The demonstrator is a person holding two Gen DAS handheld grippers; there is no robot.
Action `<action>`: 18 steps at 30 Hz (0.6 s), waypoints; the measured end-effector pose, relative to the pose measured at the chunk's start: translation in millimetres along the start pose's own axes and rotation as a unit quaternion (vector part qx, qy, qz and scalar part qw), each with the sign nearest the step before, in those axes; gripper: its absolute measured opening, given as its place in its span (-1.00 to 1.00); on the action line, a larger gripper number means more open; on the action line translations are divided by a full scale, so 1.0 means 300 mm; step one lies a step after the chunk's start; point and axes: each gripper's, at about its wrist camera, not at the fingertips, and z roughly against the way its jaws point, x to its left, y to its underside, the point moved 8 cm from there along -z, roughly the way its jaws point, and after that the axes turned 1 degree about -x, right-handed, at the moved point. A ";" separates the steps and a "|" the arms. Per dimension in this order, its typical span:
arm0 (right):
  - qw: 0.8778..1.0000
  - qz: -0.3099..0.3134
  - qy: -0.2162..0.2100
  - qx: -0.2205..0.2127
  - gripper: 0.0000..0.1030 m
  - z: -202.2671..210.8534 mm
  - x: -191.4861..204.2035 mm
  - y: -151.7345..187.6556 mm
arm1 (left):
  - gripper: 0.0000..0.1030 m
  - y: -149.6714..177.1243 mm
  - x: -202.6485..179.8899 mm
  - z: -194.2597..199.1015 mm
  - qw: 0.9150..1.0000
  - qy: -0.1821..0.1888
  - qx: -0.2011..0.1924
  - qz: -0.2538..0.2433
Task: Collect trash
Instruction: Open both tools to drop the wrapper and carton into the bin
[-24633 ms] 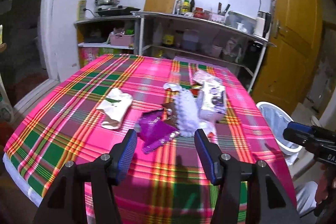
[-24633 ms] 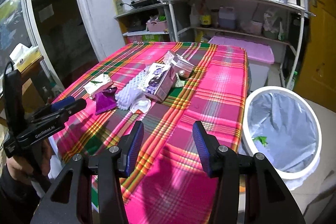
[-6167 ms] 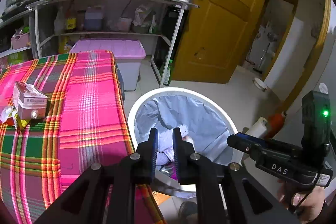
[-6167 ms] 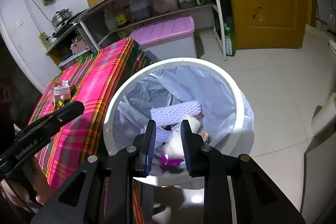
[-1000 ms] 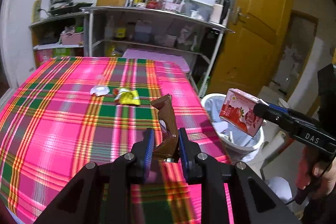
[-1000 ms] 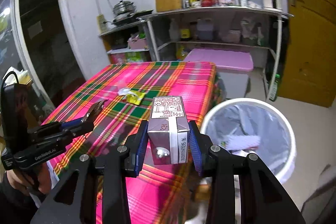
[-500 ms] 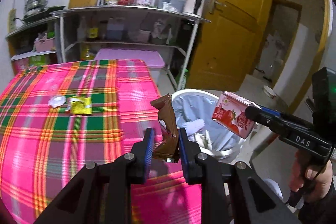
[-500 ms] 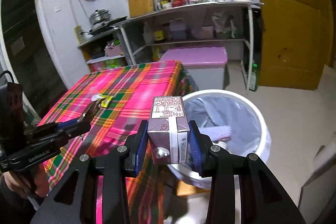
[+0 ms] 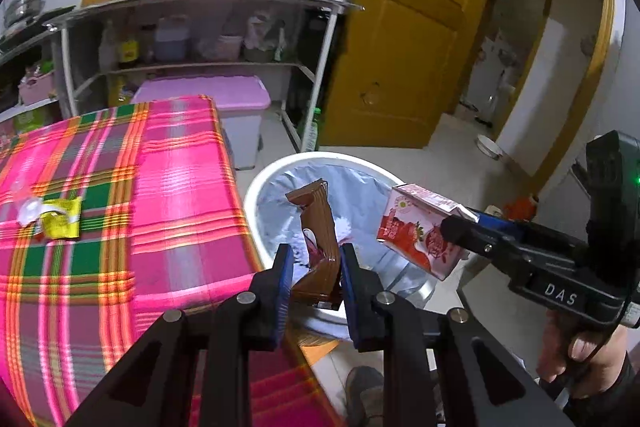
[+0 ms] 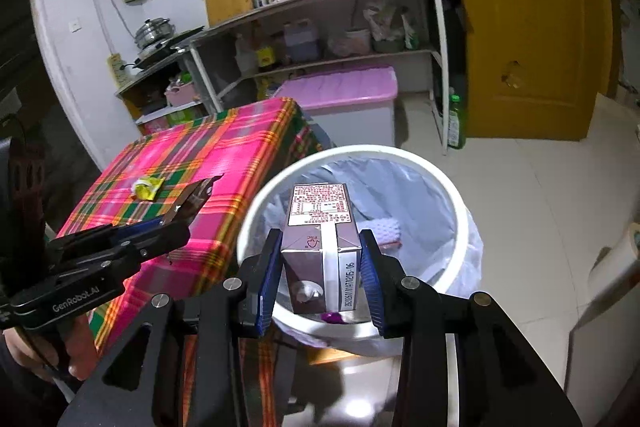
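Note:
My left gripper (image 9: 314, 267) is shut on a brown snack wrapper (image 9: 316, 231) and holds it at the table's right edge, over the near rim of the white trash bin (image 9: 276, 167). My right gripper (image 10: 320, 269) is shut on a strawberry milk carton (image 10: 320, 247) and holds it above the bin (image 10: 456, 203). The carton also shows in the left wrist view (image 9: 420, 227). The bin has a grey liner with white foam netting (image 10: 384, 227) inside. A yellow wrapper (image 9: 60, 221) and a clear plastic scrap (image 9: 28, 209) lie on the pink plaid table (image 9: 160, 187).
A metal shelf unit (image 9: 200, 27) with bottles and containers stands behind the table. A lidded purple storage box (image 10: 348, 99) sits under it. A yellow door (image 10: 532, 27) is at the right. Tiled floor (image 10: 540, 187) lies beyond the bin.
Both grippers have swung right from the table towards the bin. The wrapper and the carton now hang over the bin's opening. Both grips are unchanged.

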 end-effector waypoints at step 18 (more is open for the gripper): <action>0.999 -0.016 0.021 0.042 -0.17 -0.119 -0.111 0.038 | -0.47 0.019 -0.010 -0.208 0.998 0.014 0.056 0.019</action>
